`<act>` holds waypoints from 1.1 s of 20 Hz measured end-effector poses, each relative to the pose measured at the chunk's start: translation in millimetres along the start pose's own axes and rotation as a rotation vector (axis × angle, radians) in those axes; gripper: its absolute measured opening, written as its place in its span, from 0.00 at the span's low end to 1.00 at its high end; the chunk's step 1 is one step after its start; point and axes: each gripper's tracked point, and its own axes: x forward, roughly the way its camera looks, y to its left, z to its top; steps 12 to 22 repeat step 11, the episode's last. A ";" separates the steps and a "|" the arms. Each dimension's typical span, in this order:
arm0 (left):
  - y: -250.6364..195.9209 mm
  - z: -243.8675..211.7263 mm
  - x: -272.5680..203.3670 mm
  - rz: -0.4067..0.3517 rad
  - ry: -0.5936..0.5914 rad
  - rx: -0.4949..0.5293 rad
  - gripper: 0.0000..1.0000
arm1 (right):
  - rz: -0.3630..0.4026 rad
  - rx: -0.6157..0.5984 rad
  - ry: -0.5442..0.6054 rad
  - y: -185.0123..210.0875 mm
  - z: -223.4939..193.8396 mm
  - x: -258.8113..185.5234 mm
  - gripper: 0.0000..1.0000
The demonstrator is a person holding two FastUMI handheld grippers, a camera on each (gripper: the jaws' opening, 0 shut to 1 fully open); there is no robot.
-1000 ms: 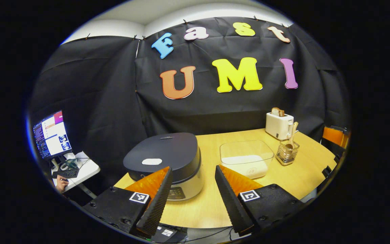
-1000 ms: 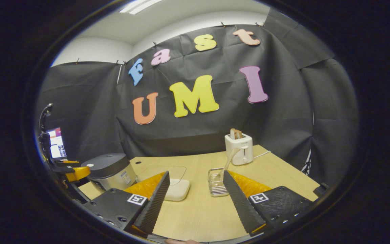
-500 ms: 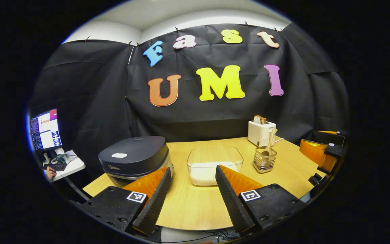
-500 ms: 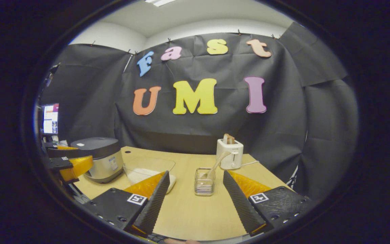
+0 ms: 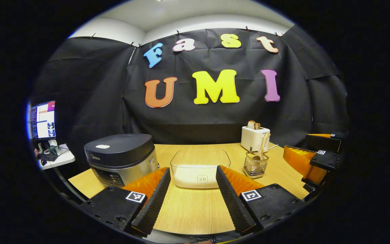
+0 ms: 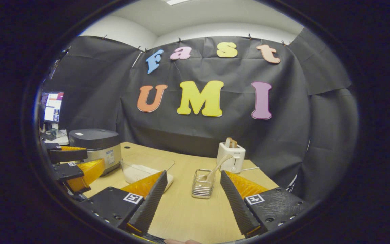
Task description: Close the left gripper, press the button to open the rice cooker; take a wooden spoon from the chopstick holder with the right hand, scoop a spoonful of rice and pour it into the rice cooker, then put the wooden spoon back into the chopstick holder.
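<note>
A rice cooker (image 5: 120,156) with a dark lid, closed, stands at the table's left. A clear container of rice (image 5: 200,167) sits mid-table. To its right a wire chopstick holder (image 5: 255,165) carries a wooden spoon (image 5: 262,147). My left gripper (image 5: 192,169) is open and empty, short of the container, right of the cooker. In the right gripper view my right gripper (image 6: 193,173) is open and empty, just before the holder (image 6: 202,183) and its spoon (image 6: 217,166). The cooker (image 6: 95,145) and the container (image 6: 146,167) lie to its left, with the left gripper (image 6: 74,164) open beside the cooker.
A white toaster (image 5: 254,138) with bread stands behind the holder, against the black wall. The right gripper (image 5: 311,159) hovers at the wooden table's (image 5: 195,210) right edge. A lit monitor (image 5: 42,119) sits on a side desk beyond the table's left end.
The left gripper has drawn back from over the cooker and turned right, now facing the rice container. The right gripper swung left toward the holder. Both stayed open.
</note>
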 end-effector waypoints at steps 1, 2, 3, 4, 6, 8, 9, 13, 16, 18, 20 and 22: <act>-0.4 -2.3 2.3 -0.002 0.006 0.003 0.87 | 0.000 0.006 0.008 -0.2 -2.6 2.2 0.96; 2.2 -5.6 3.5 0.004 0.011 0.004 0.87 | -0.006 0.011 0.014 -1.8 -5.6 5.7 0.96; 5.6 -7.3 5.5 0.017 0.012 0.001 0.87 | -0.015 0.018 0.014 -3.6 -7.2 8.7 0.94; 8.9 -10.3 6.9 0.026 0.019 -0.002 0.87 | -0.019 0.025 0.010 -3.9 -9.0 10.1 0.94; 11.3 -13.5 9.0 0.033 0.029 -0.011 0.87 | -0.018 0.035 0.002 -2.4 -11.6 13.1 0.94; 23.4 -12.0 8.1 0.069 0.015 -0.027 0.87 | -0.014 0.023 0.012 -3.1 -16.2 15.7 0.94; 26.9 -9.1 8.8 0.076 0.003 -0.034 0.87 | -0.021 0.016 0.007 -6.0 -15.5 14.8 0.94; 29.7 -7.1 11.2 0.069 -0.001 -0.035 0.87 | -0.033 0.011 -0.007 -11.5 -13.0 14.4 0.94; 29.7 -7.1 11.2 0.069 -0.001 -0.035 0.87 | -0.033 0.011 -0.007 -11.5 -13.0 14.4 0.94; 29.7 -7.1 11.2 0.069 -0.001 -0.035 0.87 | -0.033 0.011 -0.007 -11.5 -13.0 14.4 0.94; 29.7 -7.1 11.2 0.069 -0.001 -0.035 0.87 | -0.033 0.011 -0.007 -11.5 -13.0 14.4 0.94; 29.7 -7.1 11.2 0.069 -0.001 -0.035 0.87 | -0.033 0.011 -0.007 -11.5 -13.0 14.4 0.94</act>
